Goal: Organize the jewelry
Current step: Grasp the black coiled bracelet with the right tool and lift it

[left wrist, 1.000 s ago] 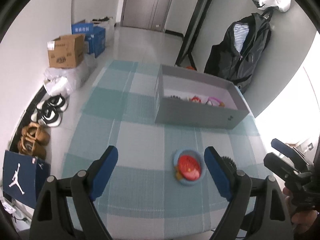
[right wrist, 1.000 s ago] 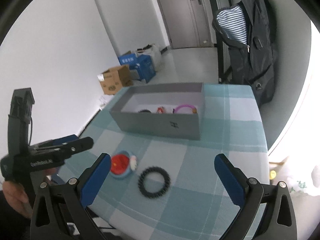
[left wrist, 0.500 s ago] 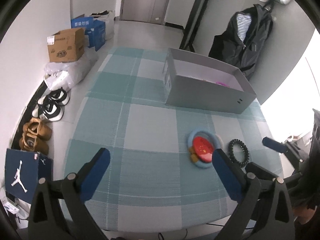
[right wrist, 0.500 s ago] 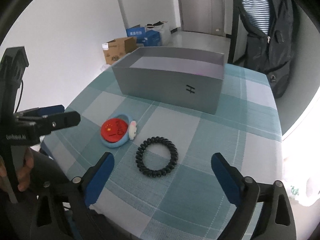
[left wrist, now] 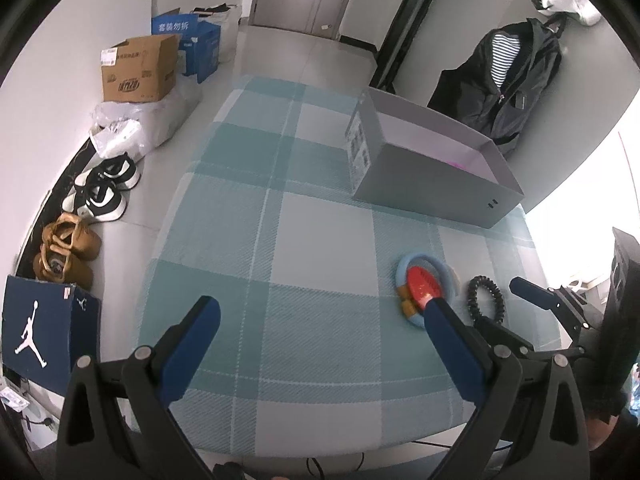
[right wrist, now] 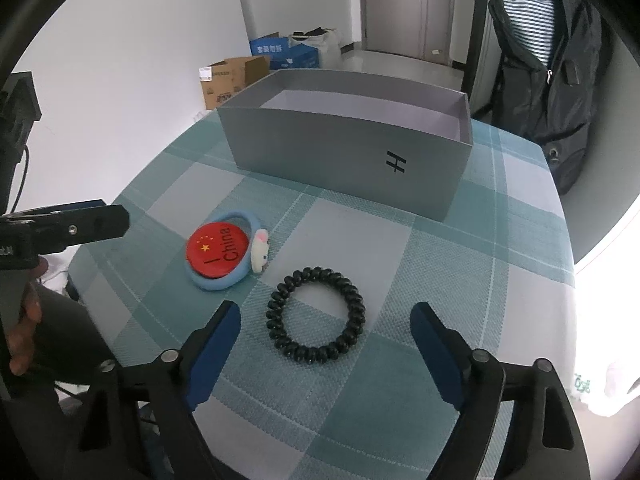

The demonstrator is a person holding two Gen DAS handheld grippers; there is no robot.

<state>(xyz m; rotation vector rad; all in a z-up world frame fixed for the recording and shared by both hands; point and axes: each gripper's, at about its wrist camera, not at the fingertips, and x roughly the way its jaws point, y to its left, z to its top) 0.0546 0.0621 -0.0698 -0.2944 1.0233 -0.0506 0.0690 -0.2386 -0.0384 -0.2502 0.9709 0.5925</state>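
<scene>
Right tool (right wrist: 325, 328) spread wide, straddling the black coil hair tie (right wrist: 315, 317) on the checked tabletop (right wrist: 460, 264), seemingly lined up for a pinch. Left tool (left wrist: 320, 324) spread too, empty, beside the red badge (right wrist: 219, 249) in its blue ring (right wrist: 240, 276). Grey box (right wrist: 344, 148) behind, apparently the destination.

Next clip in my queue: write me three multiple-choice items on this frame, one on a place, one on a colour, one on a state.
1. The black spiral hair tie lies:
A. inside the grey box
B. on the checked cloth, in front of the right claw
C. on the floor

2. The round badge is:
A. red
B. green
C. white

3. The right claw is:
A. shut on the hair tie
B. shut, holding nothing
C. open, holding nothing

Answers: 1 B, it rests on the checked cloth, short of the grey box. 2 A, its face is red with yellow stars. 3 C, its blue fingers stand wide apart either side of the tie.
</scene>
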